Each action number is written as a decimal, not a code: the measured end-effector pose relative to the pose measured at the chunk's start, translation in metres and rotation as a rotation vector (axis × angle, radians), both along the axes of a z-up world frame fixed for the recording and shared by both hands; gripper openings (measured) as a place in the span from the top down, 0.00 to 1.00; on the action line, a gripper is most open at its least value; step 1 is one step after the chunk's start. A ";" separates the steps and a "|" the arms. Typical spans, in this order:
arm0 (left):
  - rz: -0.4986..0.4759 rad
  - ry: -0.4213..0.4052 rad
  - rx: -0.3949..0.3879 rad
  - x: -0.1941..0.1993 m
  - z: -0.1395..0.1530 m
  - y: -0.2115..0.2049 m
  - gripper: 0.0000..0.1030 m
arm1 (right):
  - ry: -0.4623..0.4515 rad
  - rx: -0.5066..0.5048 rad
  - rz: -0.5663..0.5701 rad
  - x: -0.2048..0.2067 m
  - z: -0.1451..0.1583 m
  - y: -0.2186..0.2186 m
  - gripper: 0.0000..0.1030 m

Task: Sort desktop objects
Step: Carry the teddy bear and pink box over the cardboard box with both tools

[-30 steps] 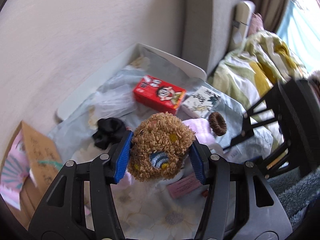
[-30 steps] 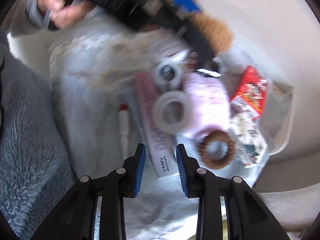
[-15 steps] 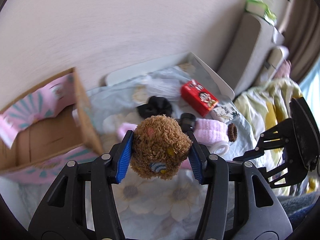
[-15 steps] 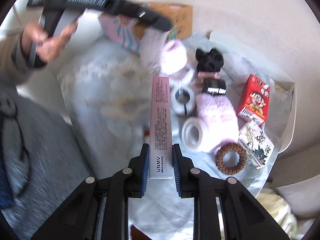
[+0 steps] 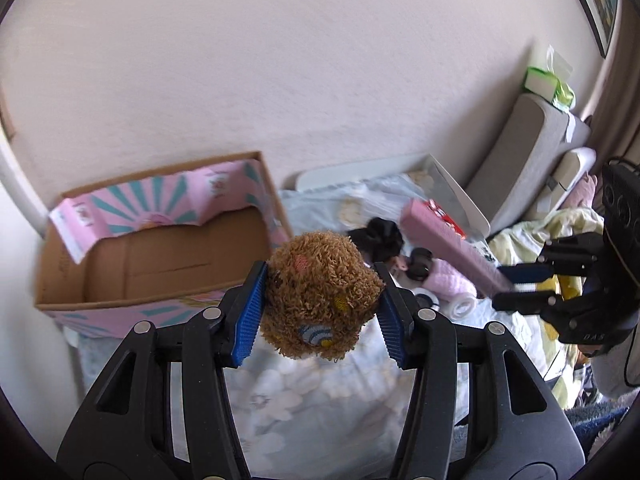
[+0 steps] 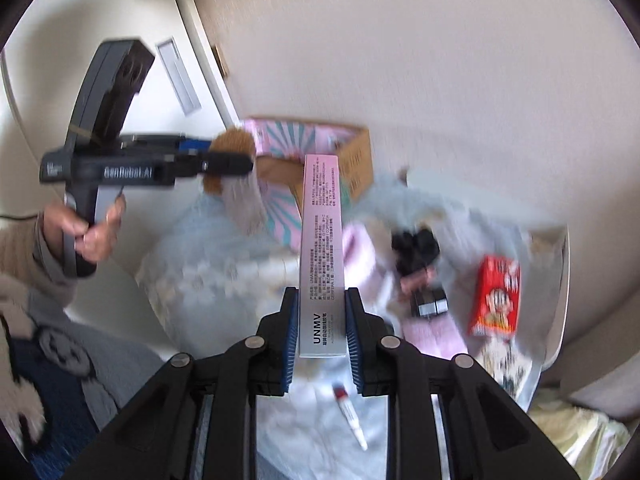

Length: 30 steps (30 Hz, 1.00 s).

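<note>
My left gripper [image 5: 320, 304] is shut on a brown curly plush toy [image 5: 318, 294] and holds it in the air just right of an open pink cardboard box [image 5: 160, 248]. My right gripper [image 6: 322, 316] is shut on a long pink UNMV box [image 6: 322, 248], lifted off the table and pointing toward the cardboard box [image 6: 352, 160]. The left wrist view shows the right gripper [image 5: 520, 284] holding the pink box [image 5: 448, 248] at the right. The right wrist view shows the left gripper [image 6: 224, 158] with the plush toy [image 6: 232, 146].
On the floral cloth [image 5: 300, 392] lie a black scrunchie [image 5: 380, 236], a red snack carton [image 6: 496, 300], a pink towel roll [image 5: 452, 288], a black clip [image 6: 430, 304] and a small tube [image 6: 350, 412]. A wall stands behind; bedding [image 5: 552, 228] lies right.
My left gripper has carried the plush toy left and nearer the cardboard box. My right gripper closed on the pink UNMV box and lifted it off the cloth.
</note>
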State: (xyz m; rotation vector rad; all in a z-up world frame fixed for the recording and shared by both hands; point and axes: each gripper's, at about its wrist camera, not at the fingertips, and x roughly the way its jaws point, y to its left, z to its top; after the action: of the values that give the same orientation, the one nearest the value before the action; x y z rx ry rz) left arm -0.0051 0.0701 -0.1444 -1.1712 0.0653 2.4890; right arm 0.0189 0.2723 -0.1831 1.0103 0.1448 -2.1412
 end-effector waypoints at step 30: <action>0.216 -0.071 -0.170 -0.119 -0.043 -0.181 0.53 | -0.076 0.309 0.114 -0.147 -0.020 -0.255 0.80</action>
State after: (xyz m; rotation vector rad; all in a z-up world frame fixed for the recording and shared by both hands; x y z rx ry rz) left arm -0.1239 -0.1109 -0.1873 -1.4026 0.1408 2.6687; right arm -0.1286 0.0176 -0.2030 1.2259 0.4968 -2.0108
